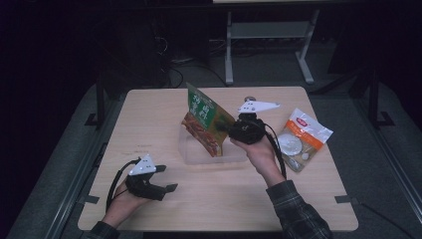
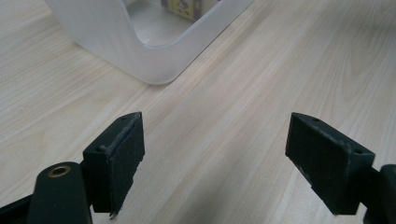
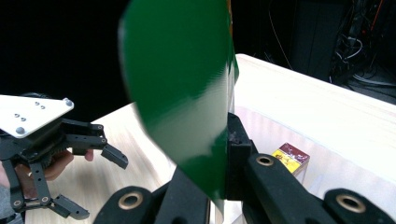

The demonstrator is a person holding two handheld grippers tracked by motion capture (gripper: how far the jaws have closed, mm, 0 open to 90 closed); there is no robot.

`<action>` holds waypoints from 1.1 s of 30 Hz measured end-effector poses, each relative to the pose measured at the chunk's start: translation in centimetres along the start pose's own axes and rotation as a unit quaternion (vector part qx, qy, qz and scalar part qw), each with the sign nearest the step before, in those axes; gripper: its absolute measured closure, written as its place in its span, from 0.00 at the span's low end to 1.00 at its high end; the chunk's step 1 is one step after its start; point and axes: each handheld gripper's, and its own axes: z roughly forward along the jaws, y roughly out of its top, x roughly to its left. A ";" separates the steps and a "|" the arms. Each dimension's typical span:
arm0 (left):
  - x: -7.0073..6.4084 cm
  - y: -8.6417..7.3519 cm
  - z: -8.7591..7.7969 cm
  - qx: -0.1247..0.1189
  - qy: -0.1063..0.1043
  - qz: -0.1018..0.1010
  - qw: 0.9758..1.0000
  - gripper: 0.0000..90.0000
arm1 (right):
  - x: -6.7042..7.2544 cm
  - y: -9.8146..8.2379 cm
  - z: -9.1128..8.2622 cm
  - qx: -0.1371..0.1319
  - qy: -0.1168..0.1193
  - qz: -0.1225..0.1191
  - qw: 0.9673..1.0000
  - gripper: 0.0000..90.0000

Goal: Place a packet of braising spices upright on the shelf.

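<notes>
Green pouch (image 3: 187,93) clamped between right tongs (image 3: 226,154)

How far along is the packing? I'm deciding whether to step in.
Done: a small yellow box already lies inside the clear bin. In hand: the right gripper is shut on the green packet, held tilted over the bin. Left: the white packet lies on the table right of the bin, untouched. The left gripper rests open near the table's front edge.
</notes>
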 end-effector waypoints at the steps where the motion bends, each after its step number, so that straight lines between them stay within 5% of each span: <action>1: 0.0 0.0 0.0 -0.001 0.000 0.000 1.000 0.21 | 0.0 0.0 0.0 0.000 0.000 0.000 1.000 1.00; 15: 0.0 0.0 0.3 0.011 -0.001 0.010 1.000 0.21 | -0.3 -0.5 2.0 0.010 -0.011 0.004 1.000 0.99; 33: 1.0 -0.5 1.1 0.032 -0.011 -0.023 0.999 0.16 | -0.4 -1.0 4.2 0.019 0.004 -0.001 1.000 0.93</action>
